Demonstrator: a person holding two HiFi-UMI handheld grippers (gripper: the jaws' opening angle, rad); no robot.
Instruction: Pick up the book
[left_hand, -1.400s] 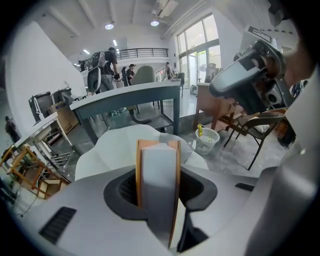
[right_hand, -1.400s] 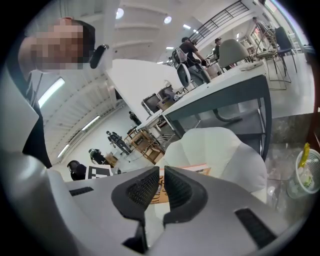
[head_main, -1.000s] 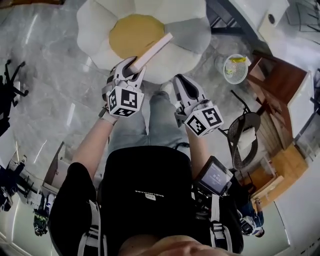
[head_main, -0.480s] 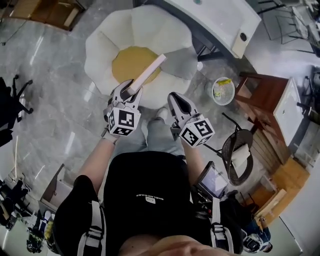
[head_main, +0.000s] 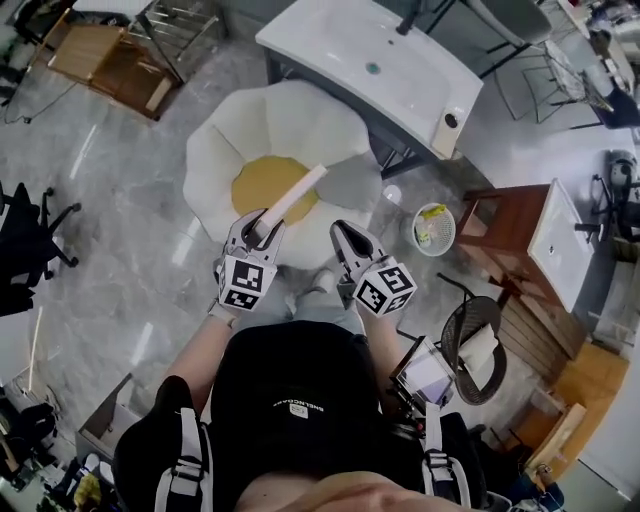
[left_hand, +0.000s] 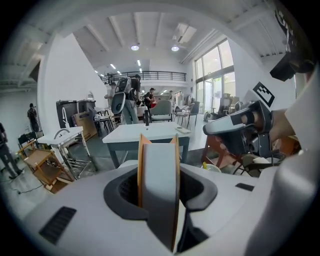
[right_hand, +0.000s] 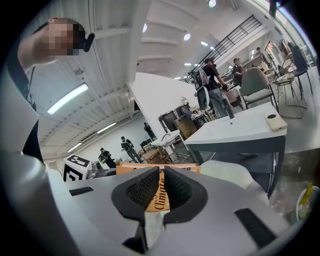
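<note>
The book (head_main: 291, 196) is a thick volume with orange covers and pale page edges. My left gripper (head_main: 262, 229) is shut on its near end and holds it in the air, slanting up to the right over the yellow middle of the cushion. In the left gripper view the book (left_hand: 159, 165) stands edge-on between the jaws of the left gripper (left_hand: 160, 186). My right gripper (head_main: 341, 233) hangs just right of it, shut and empty. In the right gripper view the book (right_hand: 159, 197) shows behind the right gripper (right_hand: 161, 173).
Below lies a white flower-shaped cushion (head_main: 225, 150) with a yellow centre. A white table (head_main: 370, 60) stands behind it. To the right are a waste basket (head_main: 433, 228), a brown cabinet (head_main: 510, 225) and a wire chair (head_main: 470, 335). A black office chair (head_main: 20, 250) stands left.
Both grippers have risen well above the cushion, the left one carrying the book up with it. The floor and furniture now look farther away.
</note>
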